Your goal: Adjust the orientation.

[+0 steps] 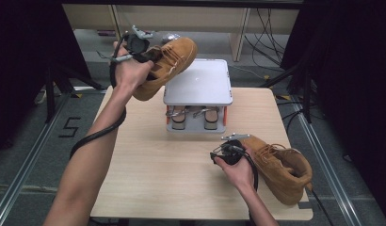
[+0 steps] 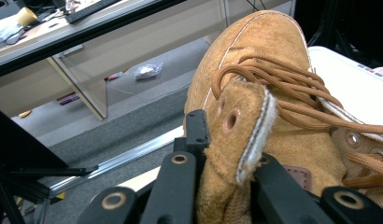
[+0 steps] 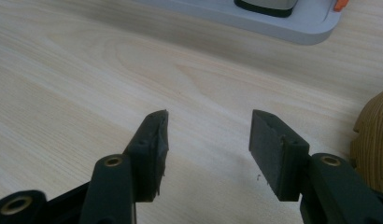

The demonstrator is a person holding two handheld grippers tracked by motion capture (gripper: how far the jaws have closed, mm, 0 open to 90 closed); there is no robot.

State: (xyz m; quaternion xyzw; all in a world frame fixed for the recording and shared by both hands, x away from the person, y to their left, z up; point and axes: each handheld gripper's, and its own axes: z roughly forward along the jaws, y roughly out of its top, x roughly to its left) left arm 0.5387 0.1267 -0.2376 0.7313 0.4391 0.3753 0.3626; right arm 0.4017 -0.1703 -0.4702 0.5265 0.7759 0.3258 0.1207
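Two tan suede lace-up boots: one [image 1: 168, 66] at eleven o'clock, one [image 1: 281, 167] at four o'clock; one grey two-tier rack [image 1: 198, 82]; two sandals [image 1: 178, 118] within.

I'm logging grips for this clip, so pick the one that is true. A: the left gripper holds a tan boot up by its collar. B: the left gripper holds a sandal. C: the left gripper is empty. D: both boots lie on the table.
A: the left gripper is clamped on the collar of the raised tan boot, held in the air beside the grey rack.
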